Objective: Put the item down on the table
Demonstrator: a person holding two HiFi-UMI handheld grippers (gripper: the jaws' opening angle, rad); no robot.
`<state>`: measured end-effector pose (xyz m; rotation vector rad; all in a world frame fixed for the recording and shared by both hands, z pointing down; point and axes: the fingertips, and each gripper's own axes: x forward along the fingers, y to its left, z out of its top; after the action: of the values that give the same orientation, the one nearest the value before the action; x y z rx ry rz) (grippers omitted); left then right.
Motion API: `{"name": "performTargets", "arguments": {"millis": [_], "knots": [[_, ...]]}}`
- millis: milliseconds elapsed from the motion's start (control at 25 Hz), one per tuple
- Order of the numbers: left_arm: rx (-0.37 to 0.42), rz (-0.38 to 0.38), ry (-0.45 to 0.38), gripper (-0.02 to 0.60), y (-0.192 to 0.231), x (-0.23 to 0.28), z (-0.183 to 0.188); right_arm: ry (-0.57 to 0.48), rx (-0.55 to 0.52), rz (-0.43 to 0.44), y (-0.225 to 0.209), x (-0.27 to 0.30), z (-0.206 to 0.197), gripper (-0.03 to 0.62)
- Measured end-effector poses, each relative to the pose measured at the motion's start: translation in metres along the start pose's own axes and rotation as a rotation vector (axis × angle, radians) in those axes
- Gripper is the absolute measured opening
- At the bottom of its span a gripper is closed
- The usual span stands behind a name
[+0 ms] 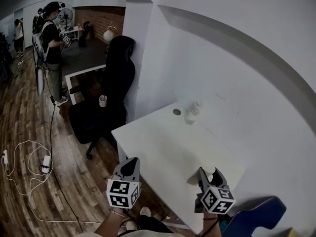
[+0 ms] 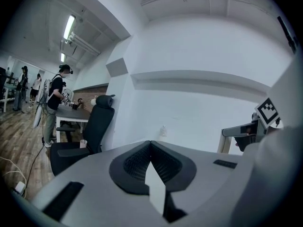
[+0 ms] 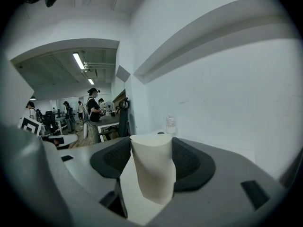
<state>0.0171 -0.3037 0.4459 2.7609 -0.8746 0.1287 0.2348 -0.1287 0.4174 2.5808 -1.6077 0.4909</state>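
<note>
While pinched in right hand-held gripper (image 1: 209, 173), squashed cream cup (image 3: 152, 169); left hand-held gripper (image 2: 151, 144) closed.

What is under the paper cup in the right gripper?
The white table lies below the paper cup, clamped in the right gripper. The cup's base is hidden, so contact cannot be told.

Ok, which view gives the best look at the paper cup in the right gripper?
The right gripper view: the paper cup fills the centre, squeezed between the right gripper's jaws. The head view shows only a pale bit of it ahead of that gripper. The left gripper view does not show it clearly.
</note>
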Motion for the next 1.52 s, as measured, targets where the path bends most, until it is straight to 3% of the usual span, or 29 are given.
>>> {"name": "performTargets", "arguments": {"millis": [440,1040,1520], "knots": [[0.027,-0.025,0.016,0.017,-0.012,0.028,0.006,0.025,0.001,0.038,-0.010,0.029,-0.002,0.293],[0.062,-0.007,0.112,0.017,-0.010,0.055,-0.020,0.123,-0.041,0.106,-0.031,0.059,-0.032,0.293],[0.046,0.007,0.187,0.017,-0.004,0.071,-0.052,0.234,-0.118,0.152,-0.040,0.090,-0.061,0.293]]}}
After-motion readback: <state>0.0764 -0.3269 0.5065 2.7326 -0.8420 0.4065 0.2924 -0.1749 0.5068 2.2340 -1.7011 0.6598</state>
